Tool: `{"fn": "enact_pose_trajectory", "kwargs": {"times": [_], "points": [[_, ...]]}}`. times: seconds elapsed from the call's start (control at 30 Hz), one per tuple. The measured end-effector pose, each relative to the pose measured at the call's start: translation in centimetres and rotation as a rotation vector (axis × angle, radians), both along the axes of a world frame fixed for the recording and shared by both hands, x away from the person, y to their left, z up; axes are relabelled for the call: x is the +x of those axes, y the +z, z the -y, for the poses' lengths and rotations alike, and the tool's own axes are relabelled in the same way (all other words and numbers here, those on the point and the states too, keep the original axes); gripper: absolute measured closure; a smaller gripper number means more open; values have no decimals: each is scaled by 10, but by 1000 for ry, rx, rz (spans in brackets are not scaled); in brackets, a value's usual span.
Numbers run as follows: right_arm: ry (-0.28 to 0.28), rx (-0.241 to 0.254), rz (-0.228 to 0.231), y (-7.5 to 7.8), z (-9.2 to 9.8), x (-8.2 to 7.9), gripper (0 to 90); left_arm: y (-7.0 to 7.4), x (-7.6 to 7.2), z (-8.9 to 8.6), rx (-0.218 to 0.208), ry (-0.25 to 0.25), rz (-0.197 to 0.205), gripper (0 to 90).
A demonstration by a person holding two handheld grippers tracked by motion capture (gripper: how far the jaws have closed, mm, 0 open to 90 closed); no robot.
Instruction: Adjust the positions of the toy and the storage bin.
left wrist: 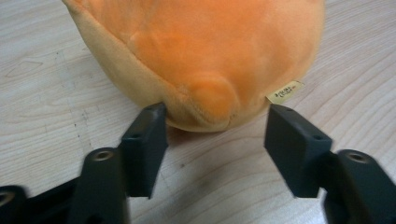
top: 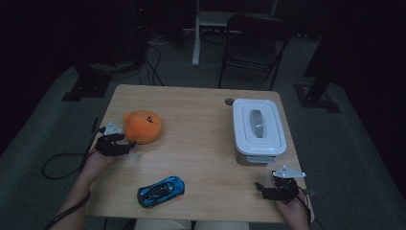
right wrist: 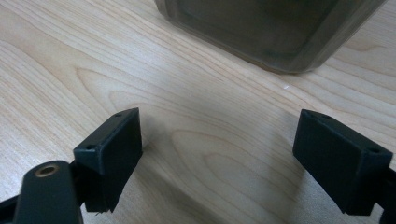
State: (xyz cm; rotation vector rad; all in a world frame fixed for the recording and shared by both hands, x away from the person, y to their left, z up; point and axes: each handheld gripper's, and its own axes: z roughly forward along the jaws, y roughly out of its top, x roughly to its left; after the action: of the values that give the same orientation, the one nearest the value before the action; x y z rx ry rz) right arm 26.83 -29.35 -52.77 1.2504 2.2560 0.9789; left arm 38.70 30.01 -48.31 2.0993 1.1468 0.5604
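We see an orange plush toy [top: 142,126] on the left part of the wooden table [top: 201,129]. It is round and soft, with a paler orange underside, a seam that runs down to a small bump, and a little yellow label [left wrist: 285,92] that sticks out at its lower edge. In the high view there is a small dark mark on its top, but the room is dim and we cannot tell what it shows.

The left gripper [left wrist: 215,123] stands at the near end of the toy, and its jaws are on either side of this end. One jaw touches the fabric beside the seam; the other is just beside the label, and it seems not yet pressed into the plush, so we cannot say it has a real grasp. The upper part of the toy is cut off in the left gripper view.

The right gripper [right wrist: 219,140] rests near the right front corner of the table with its jaws wide apart and only bare wood between them. Ahead of it is the white box [top: 258,130] with its lid on. In the right gripper view we see only its lower wall, dark and blurred.

A blue toy car [top: 160,190] lies near the front edge, well apart from both grippers.
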Motion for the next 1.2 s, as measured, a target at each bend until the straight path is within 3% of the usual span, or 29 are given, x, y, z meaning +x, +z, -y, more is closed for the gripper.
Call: {"fn": "enact_pose_trajectory", "kwargs": {"times": [0.13,0.2,0.43,0.6,0.77,0.83,1.03,1.2], "points": [[0,0,0,0,0,0,151,1,0,1,-5,9,28,488],[-3,0,0,0,0,0,152,1,0,2,15,9,36,556],[-3,0,1,0,0,0,152,3,-5,10,61,0,26,728],[-3,0,0,0,0,0,151,5,-11,23,54,-16,-12,763],[-3,0,1,0,0,0,151,2,-21,38,48,-26,-17,795],[-4,0,0,0,0,0,152,1,-24,42,19,-12,-25,795],[-4,0,1,0,0,0,152,0,-34,59,-9,-38,-40,792],[-3,0,1,0,0,0,152,2,-37,67,-49,-97,-69,744]]}}
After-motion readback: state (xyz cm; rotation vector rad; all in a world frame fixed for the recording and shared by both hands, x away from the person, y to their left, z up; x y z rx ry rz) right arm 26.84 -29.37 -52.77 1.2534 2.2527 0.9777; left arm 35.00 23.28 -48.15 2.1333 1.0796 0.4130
